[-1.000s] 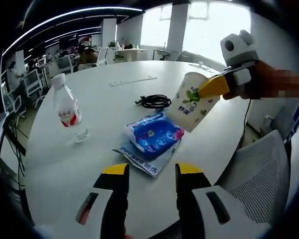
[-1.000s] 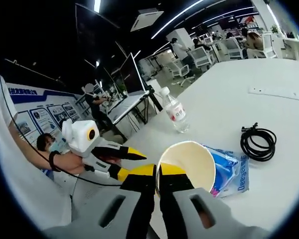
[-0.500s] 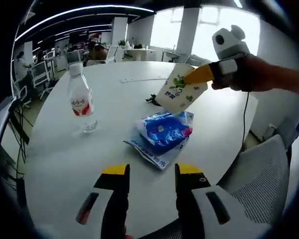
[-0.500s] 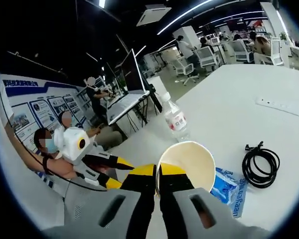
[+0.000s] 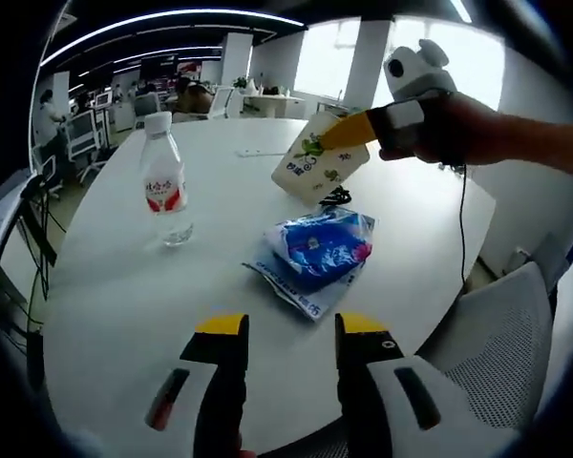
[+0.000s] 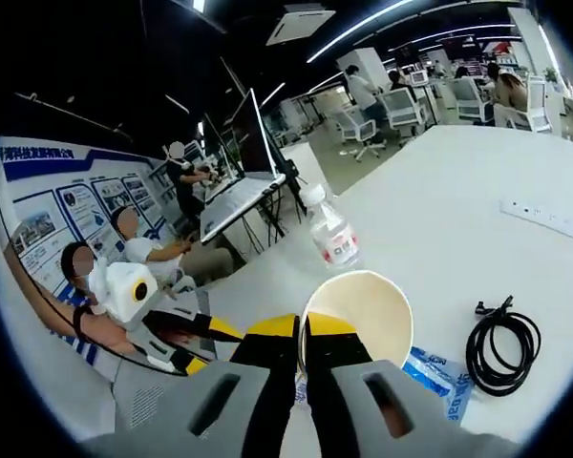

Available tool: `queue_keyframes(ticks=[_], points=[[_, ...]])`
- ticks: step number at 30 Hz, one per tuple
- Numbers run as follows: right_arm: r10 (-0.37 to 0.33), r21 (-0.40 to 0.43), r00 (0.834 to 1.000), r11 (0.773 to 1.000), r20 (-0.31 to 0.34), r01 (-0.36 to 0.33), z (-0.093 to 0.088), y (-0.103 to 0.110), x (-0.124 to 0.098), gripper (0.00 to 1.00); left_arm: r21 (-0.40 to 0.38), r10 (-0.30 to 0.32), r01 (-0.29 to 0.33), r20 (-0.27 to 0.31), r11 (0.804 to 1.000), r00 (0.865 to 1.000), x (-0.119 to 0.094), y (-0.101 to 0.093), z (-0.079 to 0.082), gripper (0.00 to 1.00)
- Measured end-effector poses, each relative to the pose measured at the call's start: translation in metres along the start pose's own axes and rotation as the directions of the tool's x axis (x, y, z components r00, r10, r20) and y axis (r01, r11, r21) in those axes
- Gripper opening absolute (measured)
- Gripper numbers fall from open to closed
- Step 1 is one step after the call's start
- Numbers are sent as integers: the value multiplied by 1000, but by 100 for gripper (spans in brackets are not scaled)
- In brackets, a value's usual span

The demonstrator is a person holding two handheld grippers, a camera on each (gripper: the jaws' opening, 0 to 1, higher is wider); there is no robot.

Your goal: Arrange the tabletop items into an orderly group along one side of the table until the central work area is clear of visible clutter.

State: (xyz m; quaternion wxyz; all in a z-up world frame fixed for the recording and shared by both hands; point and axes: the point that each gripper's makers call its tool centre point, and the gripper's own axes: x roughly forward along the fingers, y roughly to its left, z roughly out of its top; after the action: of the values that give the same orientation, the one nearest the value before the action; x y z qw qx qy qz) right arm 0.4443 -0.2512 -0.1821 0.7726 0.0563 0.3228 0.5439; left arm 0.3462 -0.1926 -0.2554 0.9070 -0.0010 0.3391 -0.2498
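Note:
My right gripper (image 6: 301, 329) is shut on the rim of a white paper cup (image 6: 358, 310) and holds it tilted in the air. In the left gripper view that cup (image 5: 317, 164) hangs above the round white table (image 5: 115, 305), just beyond a blue plastic packet (image 5: 315, 253), with the right gripper (image 5: 355, 131) clamped on its rim. A clear water bottle (image 5: 165, 186) with a red label stands upright to the left. My left gripper (image 5: 291, 329) is open over the near table edge with nothing between its jaws. A black coiled cable (image 5: 339, 197) peeks out behind the cup.
A grey mesh chair (image 5: 497, 324) stands at the table's near right edge. A flat white strip (image 6: 549, 221) lies farther out on the table. The bottle (image 6: 332, 234), cable (image 6: 501, 348) and packet (image 6: 435, 377) ring the cup; the left gripper (image 6: 205, 345) sits left. People work at desks beyond.
My right gripper has carried the cup leftward and farther over the table, past the packet, so it now covers most of the cable. The left gripper stays open.

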Motion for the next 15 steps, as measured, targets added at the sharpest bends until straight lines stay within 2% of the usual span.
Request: queue_keyframes(ticks=[15], points=[[14, -31, 998, 999, -53, -16, 9, -14, 39, 0, -39, 18, -18, 19, 999, 1000, -3, 13, -3, 35]])
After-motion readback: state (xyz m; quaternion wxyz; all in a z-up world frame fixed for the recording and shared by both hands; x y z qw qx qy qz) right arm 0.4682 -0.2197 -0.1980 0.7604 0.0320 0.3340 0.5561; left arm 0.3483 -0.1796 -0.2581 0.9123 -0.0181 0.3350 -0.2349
